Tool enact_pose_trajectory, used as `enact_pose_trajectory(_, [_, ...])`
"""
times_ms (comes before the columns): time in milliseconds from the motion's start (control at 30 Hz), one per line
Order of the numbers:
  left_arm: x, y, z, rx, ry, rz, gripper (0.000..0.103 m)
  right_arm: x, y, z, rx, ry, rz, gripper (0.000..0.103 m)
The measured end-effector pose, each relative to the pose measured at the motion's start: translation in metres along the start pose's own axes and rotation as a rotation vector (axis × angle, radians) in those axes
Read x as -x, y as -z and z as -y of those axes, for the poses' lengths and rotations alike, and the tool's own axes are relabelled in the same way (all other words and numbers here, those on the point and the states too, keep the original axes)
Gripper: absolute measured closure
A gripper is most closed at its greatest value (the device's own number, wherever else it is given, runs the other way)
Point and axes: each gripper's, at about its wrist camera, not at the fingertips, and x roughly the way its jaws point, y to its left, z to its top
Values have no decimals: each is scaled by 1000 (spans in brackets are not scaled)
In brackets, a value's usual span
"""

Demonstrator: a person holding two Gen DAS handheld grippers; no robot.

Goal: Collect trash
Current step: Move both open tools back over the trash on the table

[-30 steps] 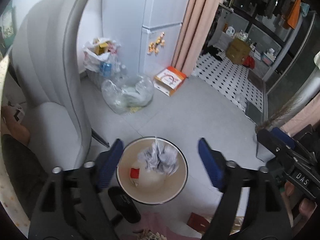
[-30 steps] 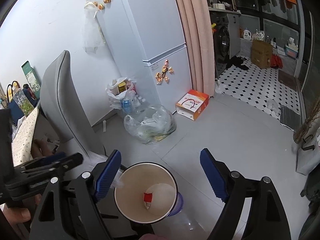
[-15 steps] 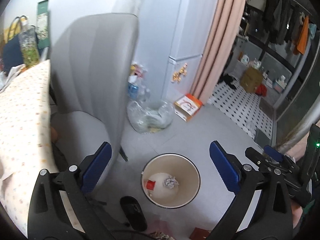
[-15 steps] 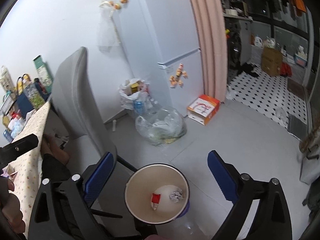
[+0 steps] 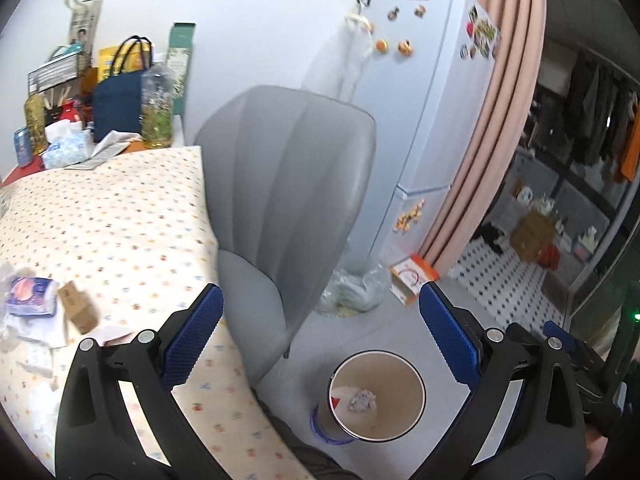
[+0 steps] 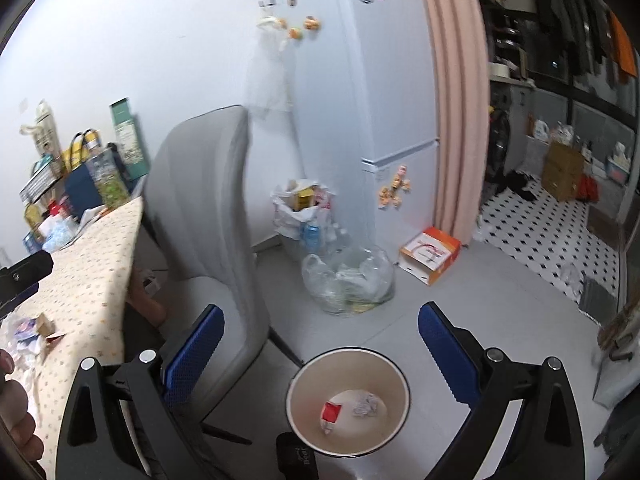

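We hold both tools released, with nothing between the blue pads. Our left tool (image 5: pixel 320 336) has just finished spreading, and so has our right tool (image 6: pixel 320 350). At the lower centre of the right wrist view the round bin (image 6: pixel 392 376) stands on the grey floor (image 6: pixel 500 292), and inside it lie a crumpled paper ball (image 6: pixel 365 405) and a small red wrapper (image 6: pixel 330 413), near each other on the white bottom. The bin sits lower right of centre in the left wrist view, just beside the grey chair (image 5: pixel 292 216). To the left the table (image 5: pixel 120 220), in its dotted cloth, carries more trash at its near edge: a small brown box (image 5: pixel 78 312), a blue-and-pink packet (image 5: pixel 30 296) and white paper scraps (image 5: pixel 36 356).
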Motion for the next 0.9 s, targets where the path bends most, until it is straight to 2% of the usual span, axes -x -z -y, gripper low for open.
enact_pose_trajectory(333, [43, 15, -58, 102, -8, 70, 6, 26, 0, -74, 135, -132, 17, 8])
enact_pose_trajectory(433, [59, 23, -84, 158, -37, 118, 6, 31, 3, -92, 154, -176, 39, 8])
enact_pose_trajectory(600, [73, 38, -111, 197, -82, 132, 6, 40, 11, -122, 189, -253, 48, 8])
enact_pose_trajectory(700, [80, 51, -126, 228, -99, 160, 6, 43, 17, -139, 221, -267, 58, 8])
enact_pose_trajectory(900, [88, 68, -148, 237, -153, 145, 6, 43, 30, -167, 269, -303, 27, 8])
